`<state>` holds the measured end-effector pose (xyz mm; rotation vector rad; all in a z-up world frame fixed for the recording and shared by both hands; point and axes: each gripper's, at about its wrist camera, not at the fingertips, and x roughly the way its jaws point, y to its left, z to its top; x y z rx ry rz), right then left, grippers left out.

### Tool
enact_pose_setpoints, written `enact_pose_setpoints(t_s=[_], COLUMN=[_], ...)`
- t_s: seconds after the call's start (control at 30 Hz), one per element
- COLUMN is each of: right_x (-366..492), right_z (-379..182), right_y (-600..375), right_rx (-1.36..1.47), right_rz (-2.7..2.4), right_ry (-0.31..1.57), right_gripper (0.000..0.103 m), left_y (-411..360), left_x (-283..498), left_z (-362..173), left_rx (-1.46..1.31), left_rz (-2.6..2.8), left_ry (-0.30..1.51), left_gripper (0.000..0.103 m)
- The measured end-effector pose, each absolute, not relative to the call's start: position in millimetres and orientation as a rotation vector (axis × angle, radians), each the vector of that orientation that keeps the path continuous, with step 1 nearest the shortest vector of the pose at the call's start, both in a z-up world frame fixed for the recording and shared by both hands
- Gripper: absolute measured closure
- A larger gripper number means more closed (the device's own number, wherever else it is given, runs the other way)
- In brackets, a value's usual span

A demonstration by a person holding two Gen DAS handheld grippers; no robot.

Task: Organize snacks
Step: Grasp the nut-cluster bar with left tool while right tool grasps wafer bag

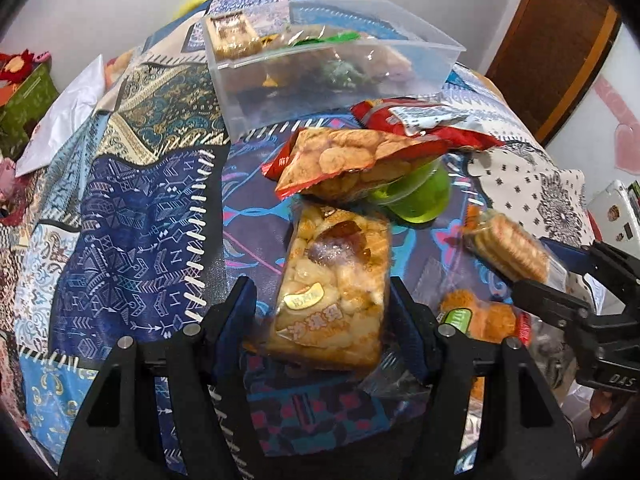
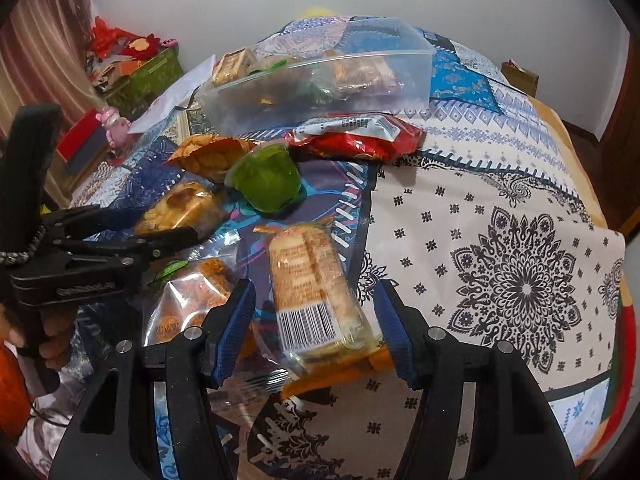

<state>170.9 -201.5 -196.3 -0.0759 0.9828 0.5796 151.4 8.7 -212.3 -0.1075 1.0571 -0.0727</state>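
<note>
Left gripper [image 1: 324, 296]: its 2 fingers are wide open. The puffed snack pack [image 1: 332, 288] lies between them. It seems to touch the right finger, but a sure grip cannot be seen.
Right gripper [image 2: 316, 300]: its 2 fingers are wide open too. The biscuit roll [image 2: 316, 280] sits between them with a gap on each side, so nothing is held.
Only in the left view: the right gripper [image 1: 560, 280] pokes in from the right, just behind the biscuit roll [image 1: 508, 248].
Only in the right view: the left gripper [image 2: 172, 240] comes in from the left, and a wide white cloth with black flowers [image 2: 500, 260] lies to the right.
Clear box [image 1: 336, 64]: far ahead of both grippers, with some snacks already in it.
Red packet [image 2: 356, 136]: just in front of the box.
Green jelly cup [image 2: 264, 184]: ahead of the right gripper, on its side, next to a tan cookie bag [image 1: 352, 160].
Clear bag of orange snacks [image 2: 192, 296]: just left of the right gripper's left finger.
</note>
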Motion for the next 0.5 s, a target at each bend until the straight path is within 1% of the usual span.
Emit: enact_pose_setpoints(t_s=[0.07, 0.1, 0.13, 0.17, 0.27, 0.5], right_x=[174, 176, 177, 178, 177, 173], right_z=[-197, -197, -198, -199, -198, -181], right_y=[-203, -204, -203, -204, -203, -207], right_rx=[-0.054, -0.048, -0.045, -0.037, -0.032, -0.014], right_rz=[0.586, 0.585, 0.586, 0.595, 0.595, 0.588], right_ry=[0.986, 0.986, 0.989, 0.995, 0.981, 0.925], right_gripper=[0.046, 0.054, 0.064, 0.067, 0.07, 0.071], left_y=[9, 9, 10, 9, 10, 23], left_x=[152, 152, 151, 150, 148, 131], left_z=[-212, -211, -210, -209, -207, -188], left_rx=[-0.123, -0.13, -0.132, -0.132, -0.123, -0.139], left_rz=[-0.077, -0.085, -0.098, -0.112, -0.112, -0.078], left_ry=[1.047, 1.037, 1.028, 1.024, 1.007, 0.943], left_gripper=[0.038, 0.042, 0.05, 0.056, 0.057, 0.057])
